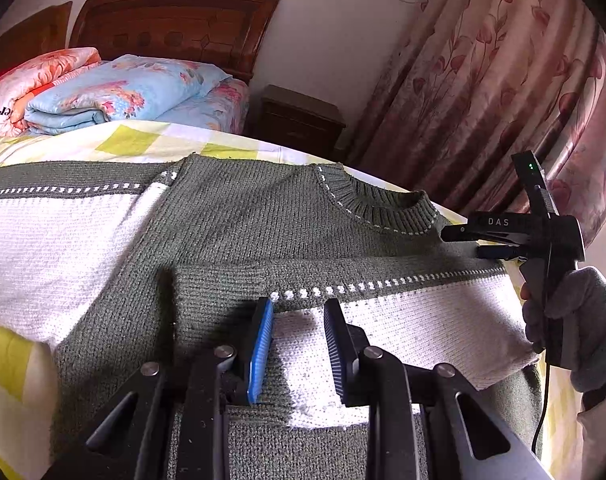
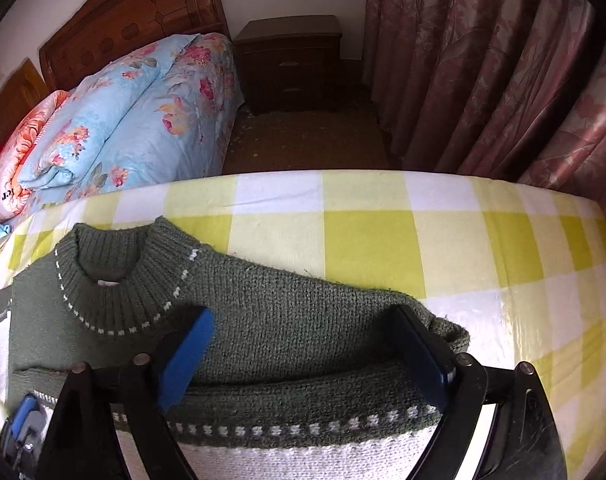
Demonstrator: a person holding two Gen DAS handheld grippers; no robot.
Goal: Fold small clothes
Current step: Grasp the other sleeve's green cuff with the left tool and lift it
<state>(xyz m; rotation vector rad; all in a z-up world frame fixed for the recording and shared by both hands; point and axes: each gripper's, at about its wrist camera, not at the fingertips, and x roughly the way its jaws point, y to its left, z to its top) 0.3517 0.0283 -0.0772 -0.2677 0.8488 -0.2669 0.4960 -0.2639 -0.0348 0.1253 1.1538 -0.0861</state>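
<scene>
Knitwear fills the lower half of both views: a green and white sweater (image 1: pixel 239 232) lies flat on a yellow checked sheet (image 2: pixel 375 248) over the bed, collar (image 2: pixel 103 276) toward the upper left of the right wrist view, so that its panels can be folded over one another. One sleeve (image 1: pixel 403 304) is already laid across the chest, its dotted stripe running through the middle of the left wrist view. The left claw (image 1: pixel 299 340) sits low in that frame with its jaws narrowly parted over the white band of the sleeve; no fabric is visibly pinched, and it seems to rest there to keep the fold from sliding. The right claw (image 2: pixel 303 356) stands wide open, straddling the green shoulder and holding nothing, probably placed to take the next edge. Folded quilts (image 2: pixel 115 120) sit at upper left.
</scene>
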